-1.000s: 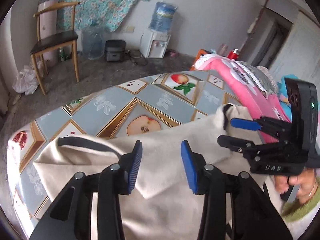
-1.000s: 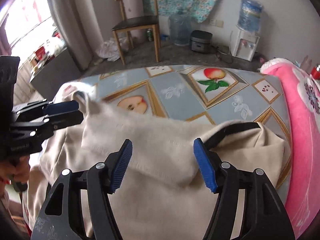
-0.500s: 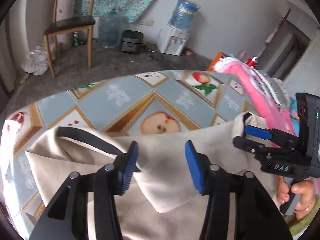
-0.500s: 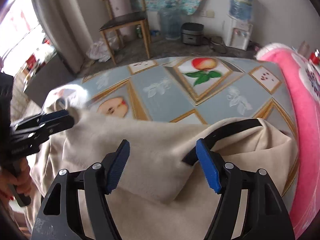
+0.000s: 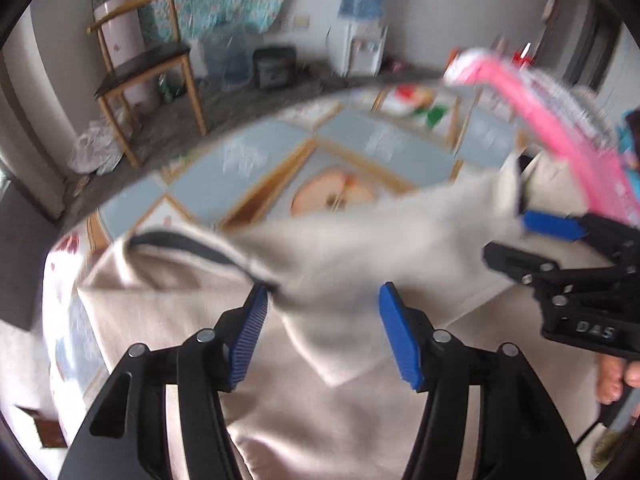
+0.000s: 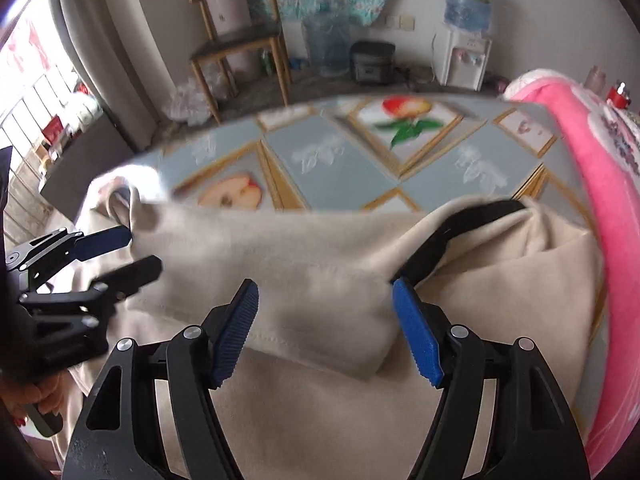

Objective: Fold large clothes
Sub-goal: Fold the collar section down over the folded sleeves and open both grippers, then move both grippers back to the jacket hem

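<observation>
**Folded hem lies straight ahead of both tongs, running side to side**

Fruit-patterned oilcloth covers the counter [image 6: 360, 168], and beyond its far edge the floor holds a wooden chair [image 6: 240, 40] and a water dispenser [image 6: 466, 52]. Spread over the near half of the counter is the beige garment [image 6: 320, 420], with a black band [image 6: 456, 236] along one end.

A doubled-over flap of that garment [image 5: 344, 264] lies across both views, its long axis running left to right, from one pair of tongs to the other. The left tongs [image 5: 324, 332] are opening, and the flap's corner sits between the pads without being pressed. The right tongs [image 6: 324, 332] stand wide, the flap's stitched edge in the gap, again not pinched. Each hand is nearest its own end of the flap, so neither needs to cross over.

Room to move looks best straight ahead: the far half of the counter is bare oilcloth. To the right a pink padded cushion [image 6: 600, 184] presses close against the garment's black-banded end, leaving little sideways slack there. On the left the cloth runs to the counter's rounded edge [image 5: 64, 264], where it could slide off if pushed that way. The next fold probably has to travel forward or back, not sideways.
</observation>
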